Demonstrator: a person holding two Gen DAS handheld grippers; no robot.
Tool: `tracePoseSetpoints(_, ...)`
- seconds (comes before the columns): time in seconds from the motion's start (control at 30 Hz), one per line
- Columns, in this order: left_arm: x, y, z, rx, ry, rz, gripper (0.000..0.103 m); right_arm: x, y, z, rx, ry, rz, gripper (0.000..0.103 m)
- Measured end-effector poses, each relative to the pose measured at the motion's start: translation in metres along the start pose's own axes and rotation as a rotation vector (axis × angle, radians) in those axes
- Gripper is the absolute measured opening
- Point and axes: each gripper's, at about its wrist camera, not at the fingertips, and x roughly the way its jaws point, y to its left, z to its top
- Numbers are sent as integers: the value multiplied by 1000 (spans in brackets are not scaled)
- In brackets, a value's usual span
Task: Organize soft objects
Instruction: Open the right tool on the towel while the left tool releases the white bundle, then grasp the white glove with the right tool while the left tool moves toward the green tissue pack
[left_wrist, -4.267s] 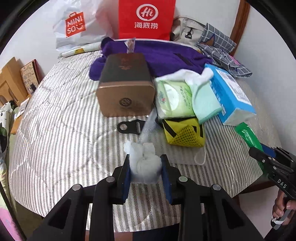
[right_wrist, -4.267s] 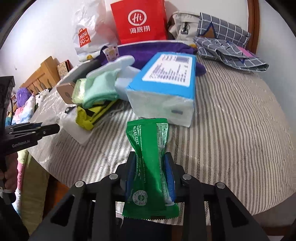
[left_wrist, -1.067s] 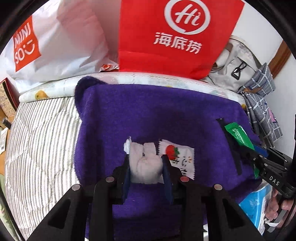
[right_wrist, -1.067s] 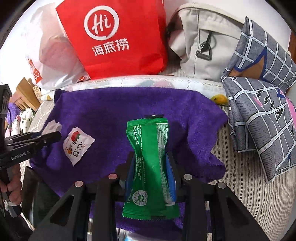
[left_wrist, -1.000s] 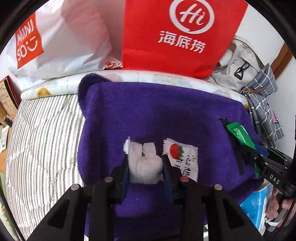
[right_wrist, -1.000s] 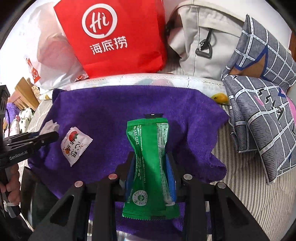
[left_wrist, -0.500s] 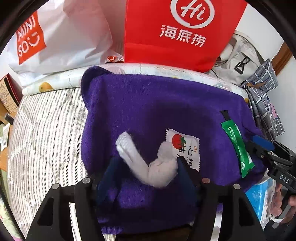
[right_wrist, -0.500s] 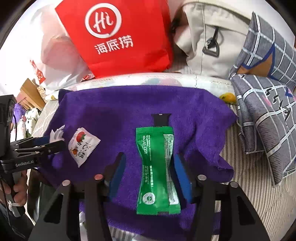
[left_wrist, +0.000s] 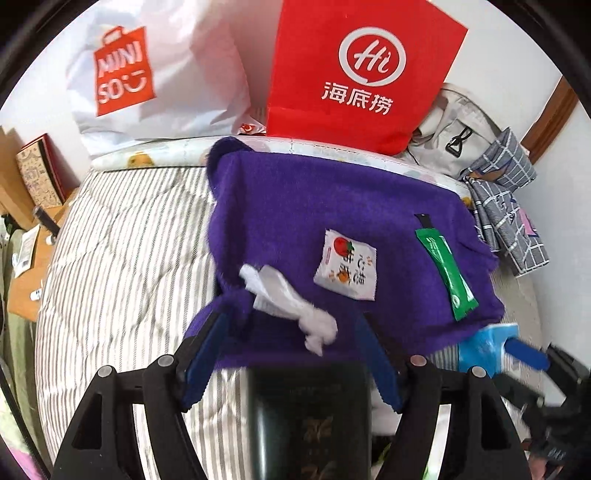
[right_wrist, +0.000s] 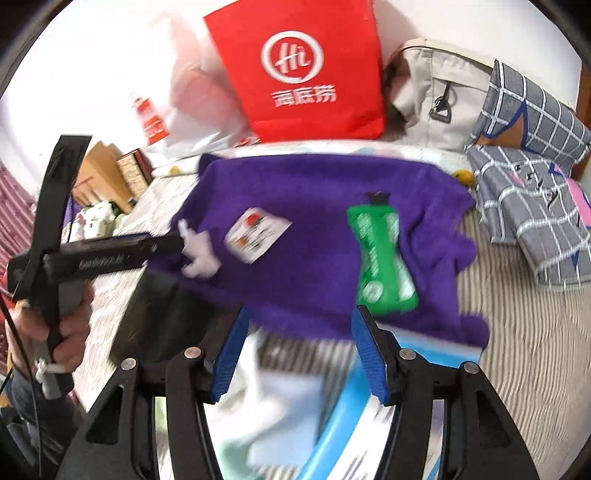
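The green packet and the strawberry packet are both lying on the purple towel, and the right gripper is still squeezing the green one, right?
Not quite. The right gripper is open; the green packet lies free on the purple towel, as the right wrist view shows. The strawberry packet lies there too.

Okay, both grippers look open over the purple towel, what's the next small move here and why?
Probably draw both grippers back toward the clutter in front to fetch another item. The left gripper and right gripper are open and empty; the white tissue, strawberry sachet and green packet already lie on the purple towel. The blue tissue pack sits nearest.
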Motion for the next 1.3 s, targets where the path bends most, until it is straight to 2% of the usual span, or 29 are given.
tracePoseSetpoints(0.13, -13, 6, -17, -15, -16, -1, 71, -8, 20, -22, -8, 26, 34, 58)
tracePoseSetpoints(0.23, -22, 15, -30, -31, -31, 3, 71, -3, 30, -35, 2, 65, 28, 58)
tracePoseSetpoints(0.47, -29, 35, -54, -68, -41, 0, 71, 17, 50, -42, -52, 132, -75, 58)
tracePoseSetpoints(0.7, -32, 38, -65, -57, -44, -9, 71, 42, 67, -40, -139, 181, -174, 61)
tracePoseSetpoints(0.77, -35, 39, -68, -59, -48, -15, 71, 44, 74, -41, -186, 173, -201, 56)
tracePoseSetpoints(0.8, -36, 39, -70, -57, -50, -16, 71, 44, 77, -42, -207, 160, -208, 41)
tracePoseSetpoints(0.83, -37, 39, -71, -54, -52, -16, 71, 45, 79, -43, -233, 158, -224, 22)
tracePoseSetpoints(0.87, -39, 40, -73, -53, -54, -15, 71, 44, 81, -45, -260, 153, -245, 16)
tracePoseSetpoints(1.0, -46, 42, -81, -57, -58, -14, 71, 25, 76, -45, -236, 88, -210, 12)
tracePoseSetpoints(1.3, -61, 38, -104, -66, -68, -38, 71, -37, 68, -44, -133, -90, -142, 12)
